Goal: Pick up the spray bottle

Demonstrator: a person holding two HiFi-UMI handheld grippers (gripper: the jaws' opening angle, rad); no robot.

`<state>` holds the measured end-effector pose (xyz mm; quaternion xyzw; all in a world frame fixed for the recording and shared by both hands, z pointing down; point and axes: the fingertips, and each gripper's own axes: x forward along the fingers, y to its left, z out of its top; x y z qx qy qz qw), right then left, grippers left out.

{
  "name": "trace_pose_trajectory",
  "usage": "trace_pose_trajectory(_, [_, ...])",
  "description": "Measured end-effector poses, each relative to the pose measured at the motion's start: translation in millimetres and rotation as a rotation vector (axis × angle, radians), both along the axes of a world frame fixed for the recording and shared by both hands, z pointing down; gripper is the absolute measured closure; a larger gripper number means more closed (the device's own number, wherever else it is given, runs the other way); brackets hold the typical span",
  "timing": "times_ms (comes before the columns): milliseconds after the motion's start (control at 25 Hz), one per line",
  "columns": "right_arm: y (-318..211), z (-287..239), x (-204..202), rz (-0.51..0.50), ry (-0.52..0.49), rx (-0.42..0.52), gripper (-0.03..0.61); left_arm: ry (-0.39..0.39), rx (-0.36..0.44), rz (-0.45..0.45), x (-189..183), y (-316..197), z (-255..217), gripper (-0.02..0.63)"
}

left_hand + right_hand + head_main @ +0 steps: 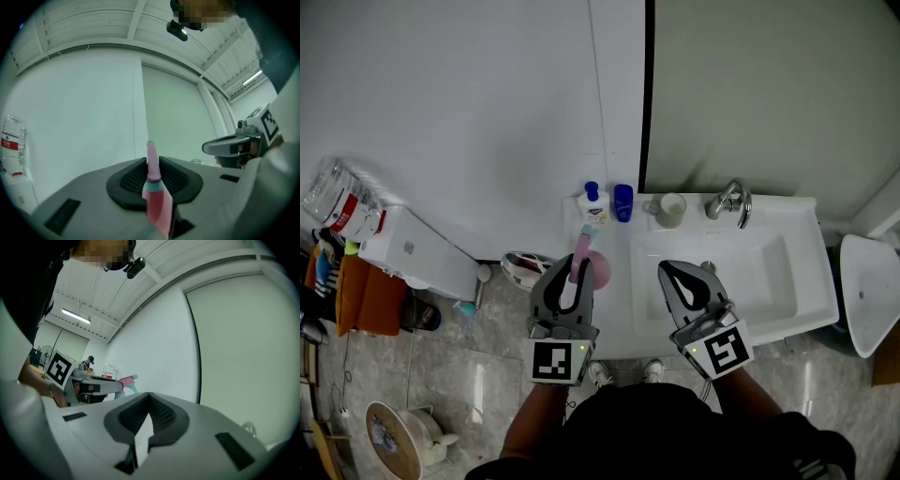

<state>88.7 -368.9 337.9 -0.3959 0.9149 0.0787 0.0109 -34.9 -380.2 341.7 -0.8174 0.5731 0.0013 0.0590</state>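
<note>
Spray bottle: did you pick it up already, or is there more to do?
Nearly done. The left gripper is shut on the pink spray bottle and seems to hold it clear of the counter. The right gripper is shut and empty. Nothing obvious remains, perhaps only carrying it.

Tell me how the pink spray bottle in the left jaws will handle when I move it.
Probably stiff: the spray bottle looks like hard plastic. The left gripper pinches only a narrow, smooth part, so it may pivot or slip between the jaws. Its fill level is not visible; likely light, but move gently.
</note>
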Motion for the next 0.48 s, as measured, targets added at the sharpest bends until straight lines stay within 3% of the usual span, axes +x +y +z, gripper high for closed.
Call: trace_pose_trajectory(480, [-1.0,4.6,-3.8,-0.003,0.016,-0.019,0.580,0.000,-0.021,0.008,2.2,0.3,3.5,0.529])
